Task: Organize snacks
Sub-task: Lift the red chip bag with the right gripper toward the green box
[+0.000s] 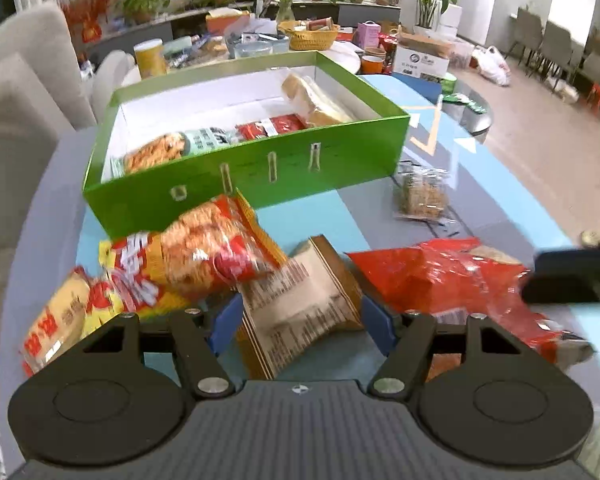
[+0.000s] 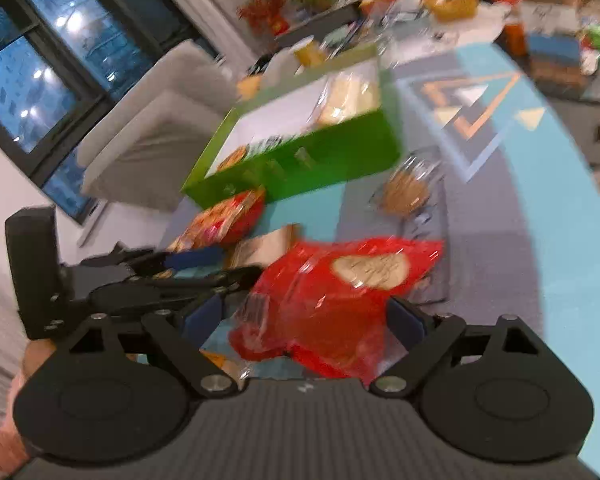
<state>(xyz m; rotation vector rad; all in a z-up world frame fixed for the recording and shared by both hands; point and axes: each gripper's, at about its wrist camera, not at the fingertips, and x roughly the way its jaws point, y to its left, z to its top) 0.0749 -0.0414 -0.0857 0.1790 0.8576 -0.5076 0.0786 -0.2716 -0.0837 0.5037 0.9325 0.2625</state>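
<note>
Snacks lie at the table's near edge before the green box [image 1: 256,168]. Left gripper [image 1: 298,326] straddles the tan packet [image 1: 300,304], apparently gripping it lengthwise; right gripper [image 2: 306,320] straddles the red bag [image 2: 340,292], grip unclear.

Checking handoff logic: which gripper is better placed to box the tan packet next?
Left. The left gripper already straddles the tan packet, facing the green box; the right gripper straddles the red bag.

snack packets [image 1: 204,252] before box [image 1: 260,176], on table [image 1: 500,208]
</note>
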